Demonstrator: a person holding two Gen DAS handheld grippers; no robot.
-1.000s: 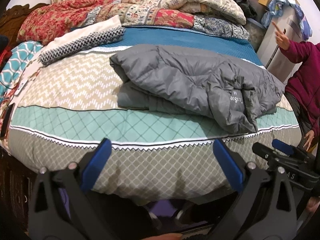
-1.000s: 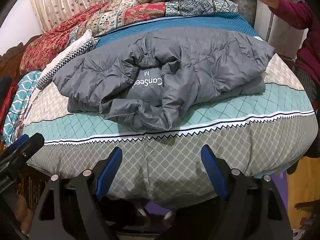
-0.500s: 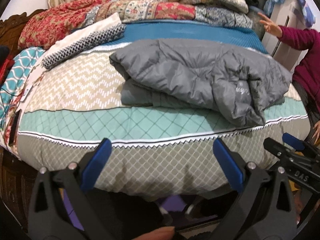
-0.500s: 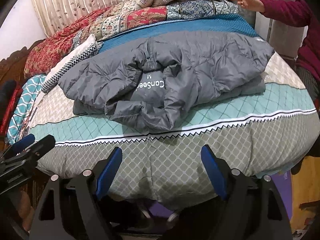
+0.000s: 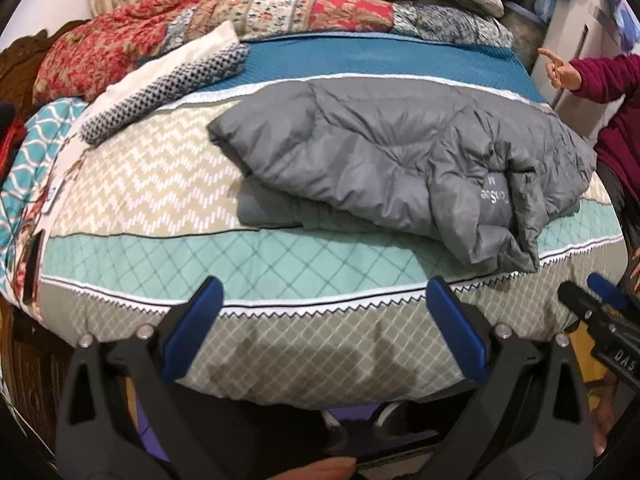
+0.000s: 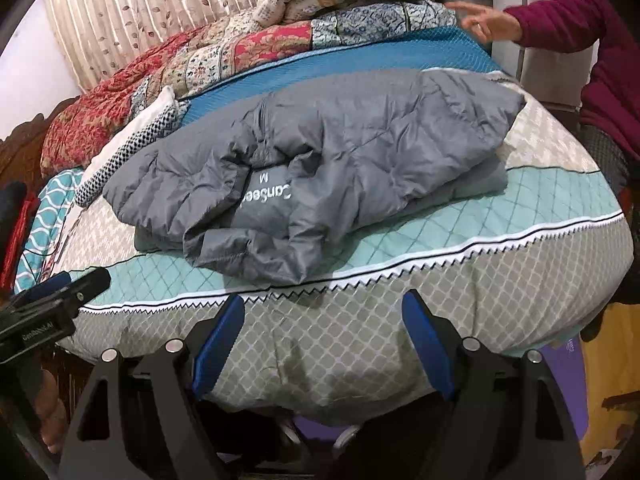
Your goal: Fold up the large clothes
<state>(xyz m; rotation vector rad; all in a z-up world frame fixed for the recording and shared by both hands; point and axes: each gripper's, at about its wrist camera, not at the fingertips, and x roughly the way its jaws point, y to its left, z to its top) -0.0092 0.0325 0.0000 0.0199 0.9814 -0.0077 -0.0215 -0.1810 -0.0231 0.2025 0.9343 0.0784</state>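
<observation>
Left gripper [image 5: 324,300]: 2 blue-padded fingers spread wide, nothing between them; held off the near edge of the bed.
Right gripper [image 6: 324,314]: fingers spread wide, nothing between them; also off the near edge, beside the left gripper.
Bedspread [image 5: 192,248]: patterned in grey, teal and beige bands; covers the bed in front of both grippers.
Grey puffer jacket [image 6: 340,160]: folded into a bundle, lying on the bedspread beyond the teal band, apart from both grippers; inner label with letter M faces up.
Black-and-white checked cloth [image 5: 168,88]: folded, left of the jacket, not touching it.
Quilts [image 5: 260,12]: piled at the far end of the bed.
Person in maroon sleeve [image 6: 568,28]: far right side of the bed, 1 hand raised.
</observation>
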